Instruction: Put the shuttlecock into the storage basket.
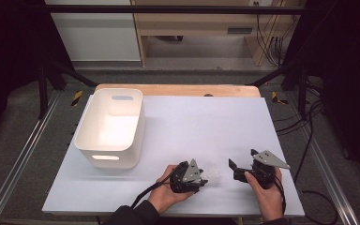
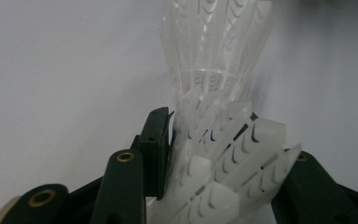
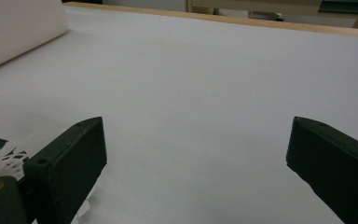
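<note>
Lying near the front edge of a pale blue-grey table top, a translucent white plastic shuttlecock, its ribbed skirt being pinched between the black jaws of the left gripper. Seen from the left gripper view, the same skirt fanning up and away from the closed pads, a second layer of white vanes crowding the jaws, possibly another shuttlecock nested in the first, though hard to tell. Resting just to the right and apart, the right gripper, jaws spread wide and holding nothing, bare table between them in the right gripper view. Standing well to the left, toward the back, an open-topped white plastic bin with slotted handles, apparently empty. Judging from this layout, being caught at the grasping step: grip just taken, lifting not yet begun. Likely calling next for a gentle lift and a carry leftward over the bin rim, with pressure kept light, the thin vanes looking easy to crush or let slip.
</note>
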### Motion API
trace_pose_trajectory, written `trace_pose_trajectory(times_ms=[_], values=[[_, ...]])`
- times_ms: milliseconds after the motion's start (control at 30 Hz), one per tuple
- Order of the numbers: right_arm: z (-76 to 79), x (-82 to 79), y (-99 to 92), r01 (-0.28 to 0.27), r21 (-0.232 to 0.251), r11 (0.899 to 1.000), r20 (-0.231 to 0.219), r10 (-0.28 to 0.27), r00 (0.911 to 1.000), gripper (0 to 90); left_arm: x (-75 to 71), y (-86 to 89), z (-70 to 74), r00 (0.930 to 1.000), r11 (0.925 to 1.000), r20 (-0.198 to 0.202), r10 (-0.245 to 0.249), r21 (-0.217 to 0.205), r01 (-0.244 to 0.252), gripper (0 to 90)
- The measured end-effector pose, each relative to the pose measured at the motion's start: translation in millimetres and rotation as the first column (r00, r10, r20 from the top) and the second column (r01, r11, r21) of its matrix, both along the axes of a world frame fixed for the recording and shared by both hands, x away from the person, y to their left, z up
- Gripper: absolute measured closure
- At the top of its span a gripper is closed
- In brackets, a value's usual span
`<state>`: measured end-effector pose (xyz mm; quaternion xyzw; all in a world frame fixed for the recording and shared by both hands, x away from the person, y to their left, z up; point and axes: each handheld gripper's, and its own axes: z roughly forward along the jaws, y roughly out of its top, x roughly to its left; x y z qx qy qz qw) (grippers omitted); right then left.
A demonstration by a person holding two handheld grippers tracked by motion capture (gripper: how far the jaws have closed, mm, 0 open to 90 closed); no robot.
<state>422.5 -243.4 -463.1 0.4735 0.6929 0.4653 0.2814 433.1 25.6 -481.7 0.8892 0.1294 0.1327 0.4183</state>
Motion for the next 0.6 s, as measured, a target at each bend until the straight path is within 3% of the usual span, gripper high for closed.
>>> trace_pose_trajectory(times_ms=[267,400,600], values=[[0.5,-0.4,-1.3,0.004,0.002,1.000,0.004,-0.004,1.0000,5.1,2.7,3.4,6.1,0.9998,0.9991,-0.008,0.017,-0.038,-0.017,64.3],[0.7,-0.4,-3.0,0.008,0.005,1.000,0.009,-0.008,0.9999,5.1,7.9,9.4,21.7,0.9991,0.9954,0.003,0.043,-0.086,-0.042,64.4],[0.8,-0.9,-4.1,0.012,0.007,1.000,0.005,-0.012,0.9999,5.1,21.3,19.9,50.7,0.9951,0.9831,0.016,0.098,-0.157,-0.094,64.4]])
